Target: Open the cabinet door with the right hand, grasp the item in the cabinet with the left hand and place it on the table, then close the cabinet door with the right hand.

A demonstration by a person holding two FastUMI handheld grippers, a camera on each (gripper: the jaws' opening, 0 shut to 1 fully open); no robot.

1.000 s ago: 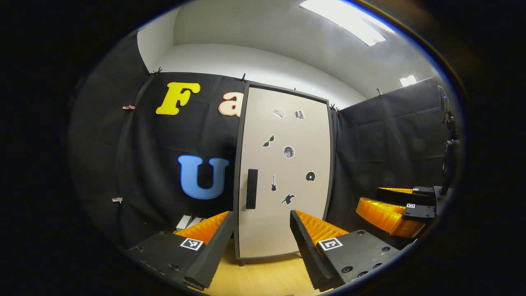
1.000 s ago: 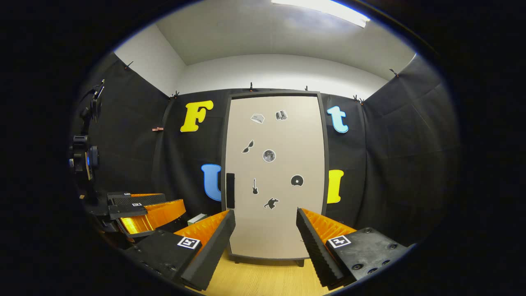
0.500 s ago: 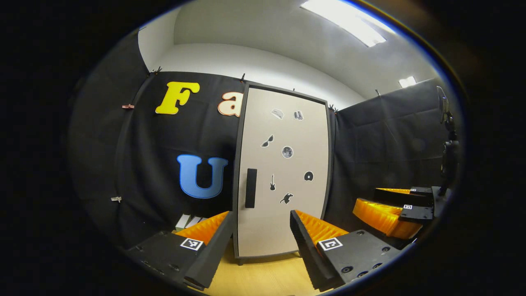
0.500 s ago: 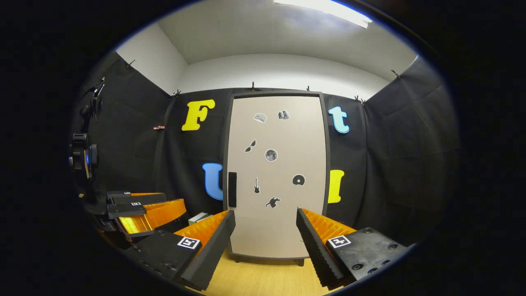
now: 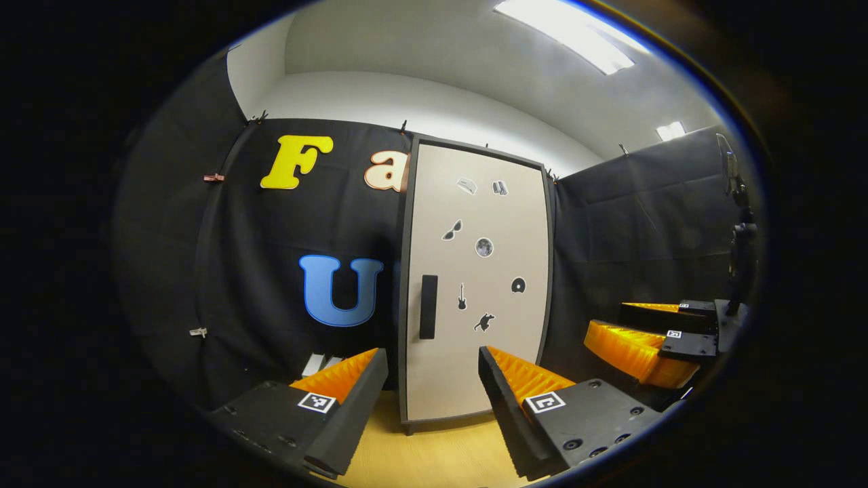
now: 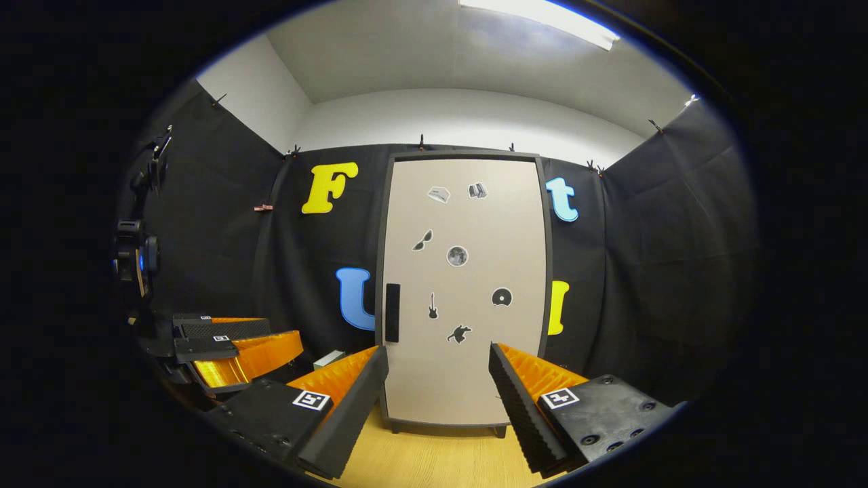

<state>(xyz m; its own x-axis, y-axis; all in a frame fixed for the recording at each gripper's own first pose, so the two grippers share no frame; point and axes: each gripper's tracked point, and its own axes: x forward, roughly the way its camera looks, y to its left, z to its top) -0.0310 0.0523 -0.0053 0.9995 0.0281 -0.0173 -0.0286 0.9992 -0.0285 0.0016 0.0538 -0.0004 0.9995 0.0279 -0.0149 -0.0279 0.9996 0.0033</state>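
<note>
A tall beige cabinet with a dark frame stands shut on the wooden table. Its door carries small stickers and a dark vertical handle near the left edge. Whatever is inside is hidden behind the door. My left gripper is open and empty, a short way in front of the door's lower part. My right gripper is also open and empty, facing the door head-on at a similar distance. In the left gripper view the right gripper sits off to the right; in the right gripper view the left gripper sits off to the left.
A small white box lies on the table left of the cabinet's foot. Black cloth walls close in behind and on both sides. A dark stand with a device rises at the far left. Wooden table top lies between the grippers and the cabinet.
The cabinet has slid slightly to the right in both views, so both grippers have shifted a little leftward. Door still shut, both grippers still open.
</note>
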